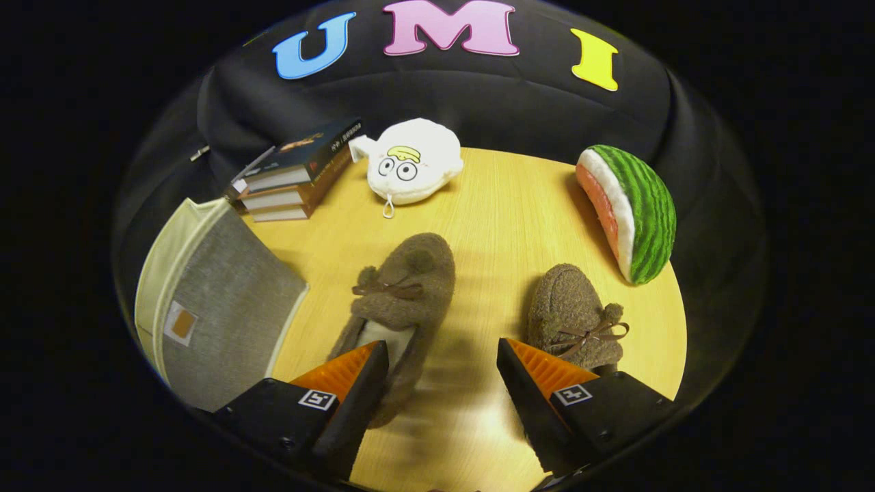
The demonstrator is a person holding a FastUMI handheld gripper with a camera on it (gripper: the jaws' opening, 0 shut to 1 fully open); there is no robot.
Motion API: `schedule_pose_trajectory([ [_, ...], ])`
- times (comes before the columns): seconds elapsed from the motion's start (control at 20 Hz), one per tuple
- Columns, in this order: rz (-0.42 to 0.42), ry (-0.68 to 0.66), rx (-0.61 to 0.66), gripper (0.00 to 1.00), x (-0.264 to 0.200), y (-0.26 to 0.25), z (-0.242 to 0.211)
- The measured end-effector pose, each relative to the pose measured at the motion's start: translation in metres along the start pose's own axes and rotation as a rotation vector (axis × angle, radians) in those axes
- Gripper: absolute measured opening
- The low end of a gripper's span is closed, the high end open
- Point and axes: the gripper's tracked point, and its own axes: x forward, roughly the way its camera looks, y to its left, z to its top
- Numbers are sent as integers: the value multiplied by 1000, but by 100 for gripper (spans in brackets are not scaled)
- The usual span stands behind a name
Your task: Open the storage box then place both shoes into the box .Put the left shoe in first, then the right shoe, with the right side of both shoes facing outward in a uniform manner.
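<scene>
here the tool [443,355] gapes empty, one shoe [400,301] just ahead of each finger.

warm, fairly bright light falls from above onto the counter [492,205], leaving a pale glare patch between the fingers [372,355] near its front edge. soft shadows lie beside the shoes [403,294]. fisheye bending curves the counter's edges; mild motion blur smears the near shoe's heel.
</scene>
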Motion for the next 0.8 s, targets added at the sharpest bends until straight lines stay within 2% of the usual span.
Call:
schedule_pose_trajectory([
  [0.15, 34, 38, 29, 98, 17, 8, -1],
  [0.25, 51, 69, 80, 93, 29, 10, -3],
  [0.35, 70, 95, 141, 78, 33, 15, -4],
  [0.5, 100, 130, 198, 39, 35, 24, -7],
  [0.6, 113, 151, 239, 26, 37, 25, -7],
  [0.7, 116, 161, 288, 9, 35, 24, -7],
  [0.8, 123, 151, 302, 5, 33, 22, -9],
])
